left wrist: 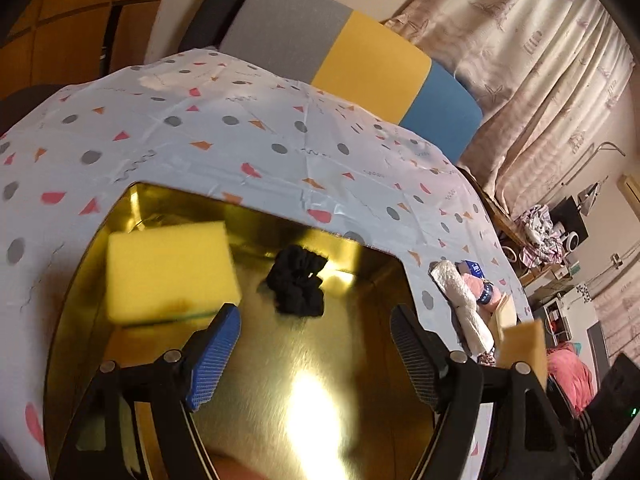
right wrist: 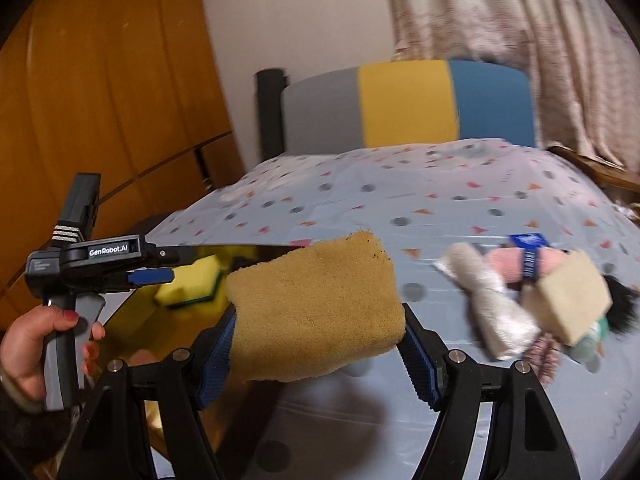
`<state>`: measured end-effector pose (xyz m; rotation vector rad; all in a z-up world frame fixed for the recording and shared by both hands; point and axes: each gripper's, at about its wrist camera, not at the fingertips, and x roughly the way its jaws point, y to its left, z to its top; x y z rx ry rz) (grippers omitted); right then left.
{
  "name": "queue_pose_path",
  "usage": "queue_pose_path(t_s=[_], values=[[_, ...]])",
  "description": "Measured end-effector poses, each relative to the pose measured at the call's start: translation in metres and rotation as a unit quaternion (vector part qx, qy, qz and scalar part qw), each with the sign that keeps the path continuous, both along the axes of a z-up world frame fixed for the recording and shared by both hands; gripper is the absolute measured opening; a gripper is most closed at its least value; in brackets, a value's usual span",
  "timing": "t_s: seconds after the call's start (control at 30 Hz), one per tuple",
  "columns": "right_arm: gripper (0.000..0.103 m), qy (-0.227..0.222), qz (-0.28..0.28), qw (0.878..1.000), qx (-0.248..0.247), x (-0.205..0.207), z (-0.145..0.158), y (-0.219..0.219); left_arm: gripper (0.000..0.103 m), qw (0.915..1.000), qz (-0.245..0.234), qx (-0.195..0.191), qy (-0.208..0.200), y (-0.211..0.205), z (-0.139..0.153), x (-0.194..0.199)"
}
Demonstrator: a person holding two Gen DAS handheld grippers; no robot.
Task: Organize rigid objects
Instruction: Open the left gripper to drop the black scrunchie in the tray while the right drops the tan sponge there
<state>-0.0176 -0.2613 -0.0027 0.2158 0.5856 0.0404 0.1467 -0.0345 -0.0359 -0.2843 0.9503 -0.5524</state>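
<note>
Right gripper — fingers closed on a tan sponge, clamped from both sides and held off the counter at centre frame of the right wrist view. In the left wrist view the same sponge showed only as a tan corner at lower right. Picture blurred; fine detail of the grip not readable.

Left gripper — fingers spread wide with nothing between them, poised over the gold tray that filled the lower half of that view. Inside the tray: a yellow sponge at left, a black scrunchie near the middle, the two apart.

At the right of the right wrist view, a loose pile lay on the patterned cloth: a white rolled cloth, a pink bundle with a dark band, a pale block, something black and furry behind it. Items touching or overlapping; exact order unclear.

Judgement: the step in hand looked like carrying the tan sponge toward the tray, at left of frame. The next move would call for swinging left over the tray rim, lowering onto bare floor beside the yellow sponge, then releasing — keeping clear of the left gripper.
</note>
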Motion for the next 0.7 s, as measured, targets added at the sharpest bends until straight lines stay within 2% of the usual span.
queue_pose_path(t_s=[0.17, 0.33, 0.43, 0.7], values=[[0.075, 0.02, 0.054, 0.998, -0.026, 0.031, -0.001, 0.031, 0.078, 0.9999, 0.011, -0.012, 0.003, 0.019, -0.002, -0.019], [0.075, 0.029, 0.099, 0.992, -0.075, 0.067, -0.007, 0.055, 0.078, 0.9999, 0.015, -0.005, 0.005, 0.03, -0.003, -0.029], [0.075, 0.039, 0.12, 0.988, -0.09, 0.087, -0.013, 0.061, 0.078, 0.9998, 0.019, -0.002, 0.003, 0.037, -0.003, -0.034], [0.079, 0.104, 0.145, 0.978, -0.108, 0.14, -0.038, 0.061, 0.078, 0.9993, 0.033, 0.009, 0.012, 0.05, -0.009, -0.039]])
